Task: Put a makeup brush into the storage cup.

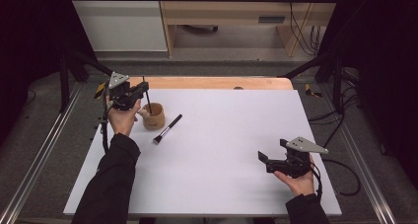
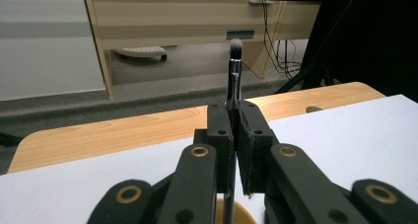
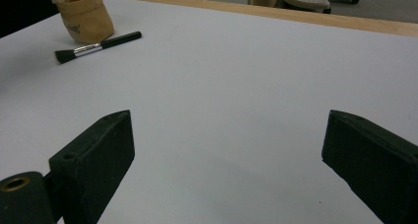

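Note:
My left gripper [image 1: 143, 88] is shut on a thin makeup brush [image 2: 234, 71], held upright with its grey bristle tip up and its handle end reaching down over a small tan wooden cup [image 1: 154, 116]. A rim of that cup [image 2: 236, 216] peeks out below the jaws in the left gripper view. A second, larger black brush [image 1: 167, 129] lies flat on the white mat just right of the cup [image 3: 86, 14], and the right gripper view shows this brush [image 3: 98, 46] far off. My right gripper [image 1: 263, 161] rests low at the mat's right front, open, nothing between its jaws.
The white mat [image 1: 222, 150] covers a wooden table [image 1: 212, 82] whose far edge shows beyond it. Black frame posts stand at both sides. Cables [image 1: 345, 174] trail off the right edge. A desk and wall panels stand behind the table.

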